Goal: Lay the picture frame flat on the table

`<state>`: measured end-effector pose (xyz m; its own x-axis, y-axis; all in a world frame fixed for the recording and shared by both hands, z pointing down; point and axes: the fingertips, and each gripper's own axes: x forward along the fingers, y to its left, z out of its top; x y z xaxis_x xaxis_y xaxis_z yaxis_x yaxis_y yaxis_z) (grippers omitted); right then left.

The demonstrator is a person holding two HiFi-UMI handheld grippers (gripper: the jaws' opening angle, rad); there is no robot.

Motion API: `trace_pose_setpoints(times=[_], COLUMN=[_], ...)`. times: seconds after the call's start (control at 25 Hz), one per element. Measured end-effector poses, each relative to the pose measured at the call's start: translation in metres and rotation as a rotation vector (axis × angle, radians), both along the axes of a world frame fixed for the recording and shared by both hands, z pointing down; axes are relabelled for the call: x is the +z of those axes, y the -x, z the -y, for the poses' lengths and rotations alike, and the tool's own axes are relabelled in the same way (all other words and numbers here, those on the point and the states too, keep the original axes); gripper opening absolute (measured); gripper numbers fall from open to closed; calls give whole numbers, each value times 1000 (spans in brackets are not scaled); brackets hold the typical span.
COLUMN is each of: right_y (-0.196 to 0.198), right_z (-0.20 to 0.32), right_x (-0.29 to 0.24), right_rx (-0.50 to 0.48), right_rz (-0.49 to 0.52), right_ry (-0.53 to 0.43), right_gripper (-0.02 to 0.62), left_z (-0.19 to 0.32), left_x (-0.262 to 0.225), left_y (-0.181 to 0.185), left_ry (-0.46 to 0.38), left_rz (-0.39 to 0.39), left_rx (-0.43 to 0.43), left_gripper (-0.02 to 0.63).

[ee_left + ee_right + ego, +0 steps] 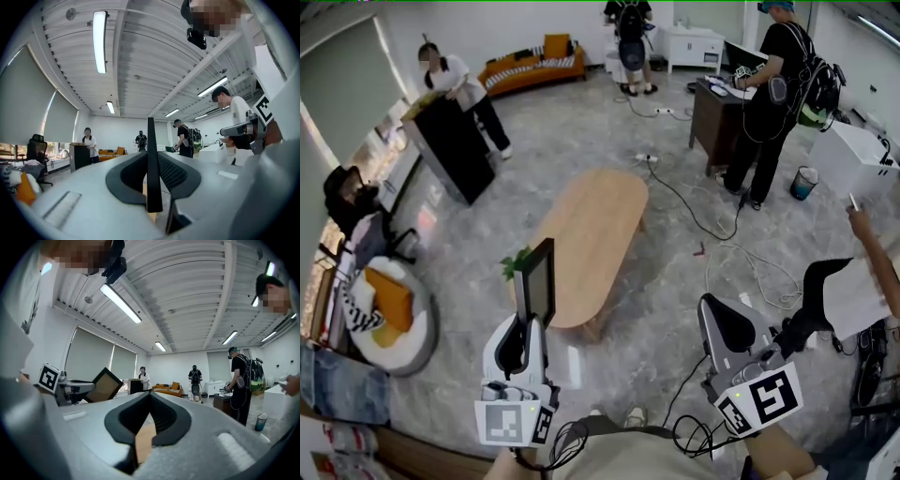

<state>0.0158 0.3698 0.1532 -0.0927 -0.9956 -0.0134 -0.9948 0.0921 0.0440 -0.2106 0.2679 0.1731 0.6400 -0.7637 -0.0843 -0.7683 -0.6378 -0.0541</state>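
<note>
- Left gripper [523,339]: pale grey shell, black jaw pads, marker cube [507,422] with black-and-white squares.
- Right gripper [717,319]: matching grey shell, black pads.
- Black cables [692,433] trail below.

Oval wood table [586,234] on grey floor [675,309], w/ sm. green plant [516,264] at near-left edge.

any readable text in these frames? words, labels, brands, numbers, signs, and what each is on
No words, brands, numbers or signs read in any view.
Left cube: black-and-white square marker, a pattern only, no text.
Right cube: the same kind of marker, no text.
People's clothes and the far furniture: too small to tell whether they carry any print.
</note>
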Motion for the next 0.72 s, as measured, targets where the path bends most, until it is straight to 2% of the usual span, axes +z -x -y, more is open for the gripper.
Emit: trace_pose_setpoints(times=[0.36, 0.72], right_y=[-8, -24], right_z=[-6, 9], right_x=[14, 26], right_rx=[-1, -3], right_rz=[6, 1], right_ry=[19, 25], right_gripper=[2, 2], left_z=[-6, 9], left_x=[3, 8], left_y=[-4, -25], left_ry=[5, -17], left_rz=[0, -2], left_rx=[-7, -2], left_gripper=[91, 91])
